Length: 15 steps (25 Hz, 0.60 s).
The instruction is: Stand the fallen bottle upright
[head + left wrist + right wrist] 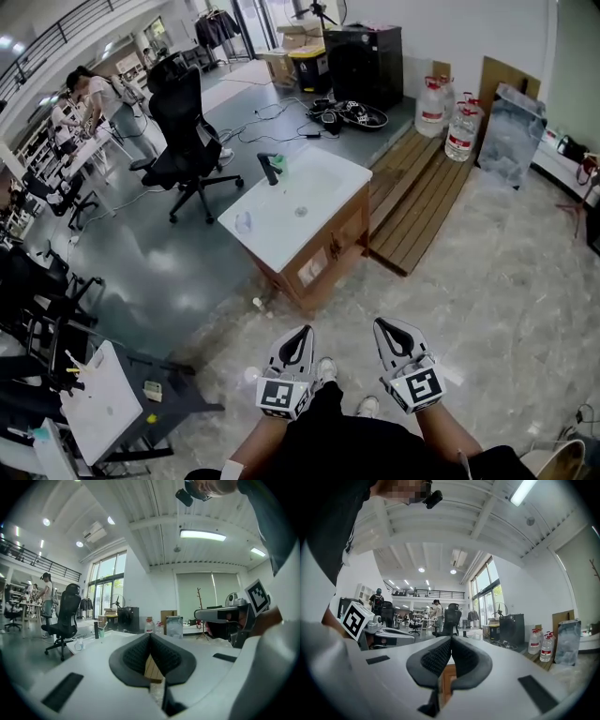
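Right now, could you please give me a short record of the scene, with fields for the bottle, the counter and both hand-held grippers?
bottle: clear bottle, appears to lie on its side on the countertop
counter: white sink counter on a wooden cabinet, black faucet at its far edge
left hand-held gripper: jaws shut, nothing between them, short of the counter
right hand-held gripper: jaws shut, nothing between them, short of the counter
task status: bottle not yet upright
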Each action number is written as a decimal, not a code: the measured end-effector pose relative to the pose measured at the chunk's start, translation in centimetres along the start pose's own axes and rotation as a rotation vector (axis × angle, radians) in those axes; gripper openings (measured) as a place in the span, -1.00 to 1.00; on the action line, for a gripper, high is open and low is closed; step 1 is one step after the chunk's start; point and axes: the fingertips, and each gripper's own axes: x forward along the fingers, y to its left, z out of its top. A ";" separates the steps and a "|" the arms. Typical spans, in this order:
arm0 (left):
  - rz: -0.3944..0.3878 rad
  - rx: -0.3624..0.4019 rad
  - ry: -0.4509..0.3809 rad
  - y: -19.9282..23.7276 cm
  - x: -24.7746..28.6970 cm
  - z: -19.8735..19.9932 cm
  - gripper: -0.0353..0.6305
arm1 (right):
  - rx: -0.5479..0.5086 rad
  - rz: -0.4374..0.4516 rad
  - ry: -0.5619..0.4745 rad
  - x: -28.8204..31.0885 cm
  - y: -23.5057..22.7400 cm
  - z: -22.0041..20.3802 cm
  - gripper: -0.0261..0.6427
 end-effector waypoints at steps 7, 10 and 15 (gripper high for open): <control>0.028 -0.017 0.013 5.5 3.8 -0.5 -0.85 | -0.022 0.044 -0.012 7.0 -0.6 0.8 -0.88; -0.009 -0.007 0.017 7.3 6.4 -0.1 -0.85 | -0.040 0.048 0.024 10.9 -1.6 1.7 -0.88; -0.026 -0.008 0.002 12.0 9.9 1.2 -0.85 | -0.054 0.067 -0.001 17.6 -1.9 3.1 -0.88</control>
